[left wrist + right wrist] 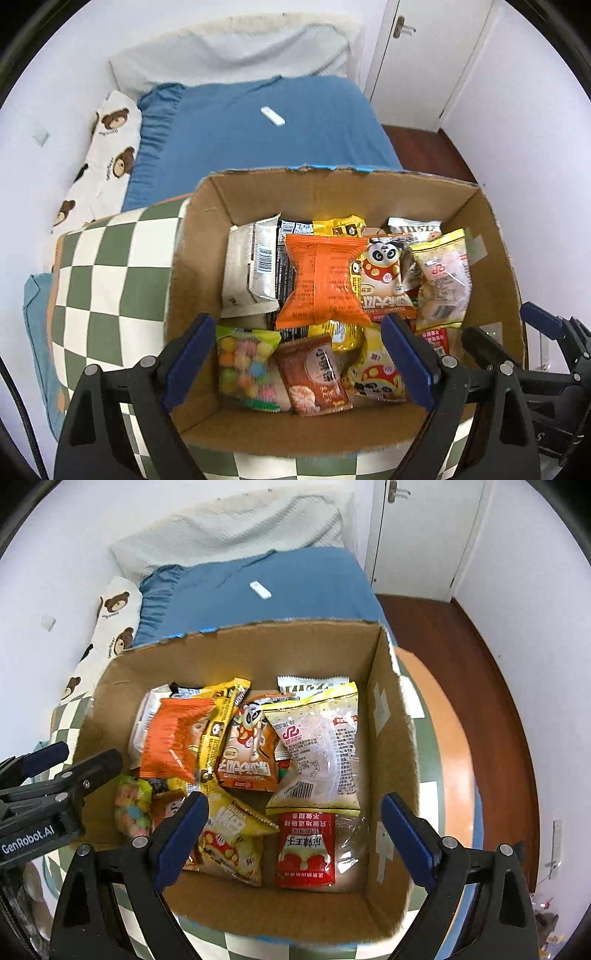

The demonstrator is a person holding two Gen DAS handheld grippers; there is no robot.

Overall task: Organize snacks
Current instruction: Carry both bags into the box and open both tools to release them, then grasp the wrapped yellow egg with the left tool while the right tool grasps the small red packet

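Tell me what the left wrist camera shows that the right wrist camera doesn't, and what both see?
Only the left view shows the silver packet's barcode face and a wide stretch of the green checkered cloth.

Only the right view shows the whole red packet by the box's right wall, plus the wooden floor and the table's orange rim.

Both show the cardboard box of snacks, the orange packet, the panda packet, the blue bed, and both open tongs: left tongs, right tongs.

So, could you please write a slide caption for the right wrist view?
Open right gripper above a cardboard box filled with snack packets, including a red sachet.
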